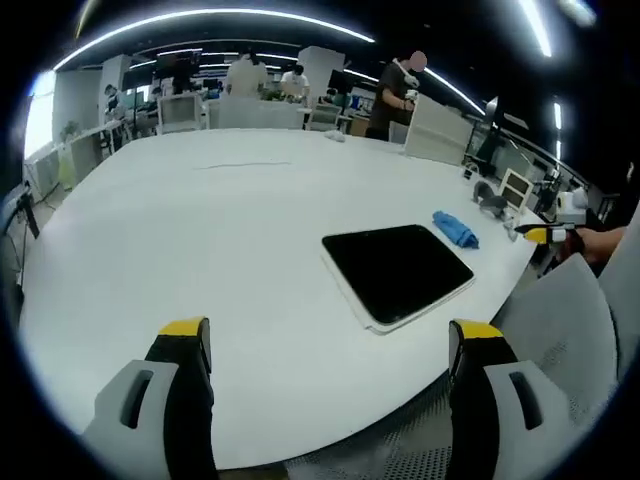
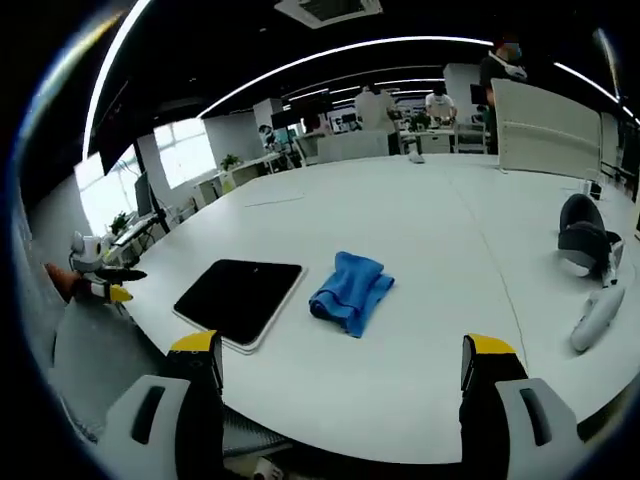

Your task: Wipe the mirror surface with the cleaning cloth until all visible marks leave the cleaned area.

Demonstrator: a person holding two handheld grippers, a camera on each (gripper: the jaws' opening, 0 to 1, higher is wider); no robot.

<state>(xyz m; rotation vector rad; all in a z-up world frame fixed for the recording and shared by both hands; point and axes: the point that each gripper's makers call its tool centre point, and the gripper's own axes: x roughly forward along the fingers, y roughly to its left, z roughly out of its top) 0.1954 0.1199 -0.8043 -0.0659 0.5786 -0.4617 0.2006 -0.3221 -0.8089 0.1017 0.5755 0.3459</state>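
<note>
The mirror (image 1: 396, 272) is a dark rectangle in a white frame, lying flat near the edge of the white table (image 1: 200, 230). Just beyond it lies the crumpled blue cleaning cloth (image 1: 455, 229). My left gripper (image 1: 330, 335) is open above the table's edge, short of the mirror, with nothing between its fingers. In the right gripper view the cloth (image 2: 352, 290) lies right of the mirror (image 2: 240, 298), both on the table ahead of my right gripper (image 2: 342, 345), which is open and holds nothing. The left gripper (image 2: 105, 285) shows at the left, held in a hand.
A grey mesh chair back (image 1: 570, 320) stands against the table's edge by the mirror. A dark headset (image 2: 585, 240) and a white controller (image 2: 595, 315) lie on the table's right side. A white partition (image 2: 545, 115) and several people are at the far end.
</note>
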